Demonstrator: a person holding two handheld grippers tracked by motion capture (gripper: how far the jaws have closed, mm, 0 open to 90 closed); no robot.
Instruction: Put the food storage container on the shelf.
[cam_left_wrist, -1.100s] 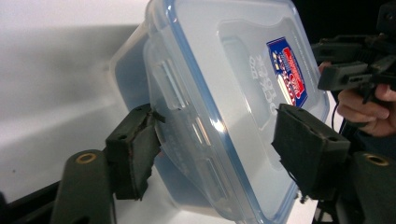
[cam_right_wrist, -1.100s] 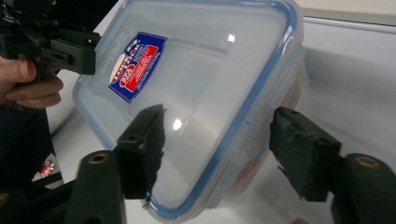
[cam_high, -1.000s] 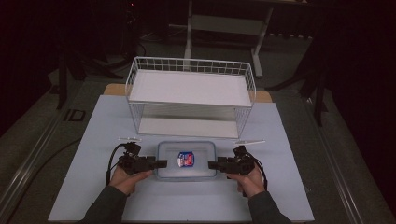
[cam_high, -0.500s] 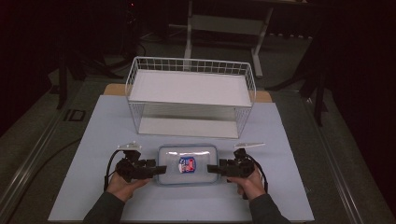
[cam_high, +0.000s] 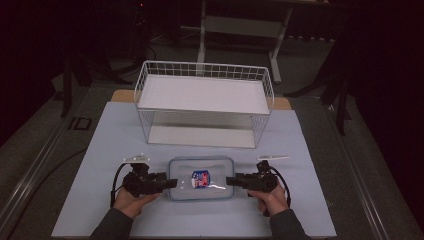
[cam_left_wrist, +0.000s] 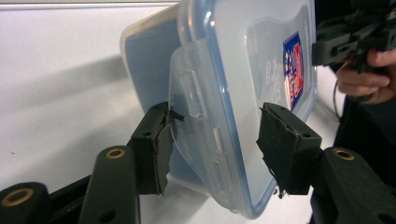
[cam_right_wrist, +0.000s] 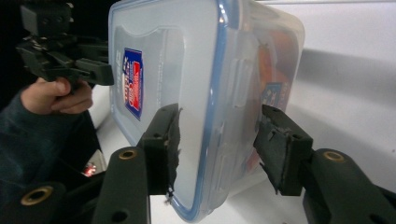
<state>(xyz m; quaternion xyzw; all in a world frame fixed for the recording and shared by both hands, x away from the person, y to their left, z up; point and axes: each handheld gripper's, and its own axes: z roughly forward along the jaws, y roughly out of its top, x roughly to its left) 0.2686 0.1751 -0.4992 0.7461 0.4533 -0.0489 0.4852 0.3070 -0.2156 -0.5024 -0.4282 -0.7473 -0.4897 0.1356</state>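
Dark room, one lit pale surface with a white wire basket at its far side, taken as landmark.

Item: clear plastic container with blue-edged lid and a red-and-blue label, lying flat on the surface just in front of the basket, apart from it. Long axis runs parallel to the basket's front edge; lid faces up; short ends point towards the two grippers.

Left gripper: at the container's left short end. In the left gripper view the jaws stand parted around the end clip of the lid; one pad touches the clip's edge, the other stands just clear of the lid. Not clenched.

Right gripper: at the opposite short end. In the right gripper view the jaws straddle the lid rim, parted, with gaps visible on both sides; released.

Change against the earlier high views: container and both hands sit slightly farther from the basket front than one second ago; the grippers flank the same two ends as before.
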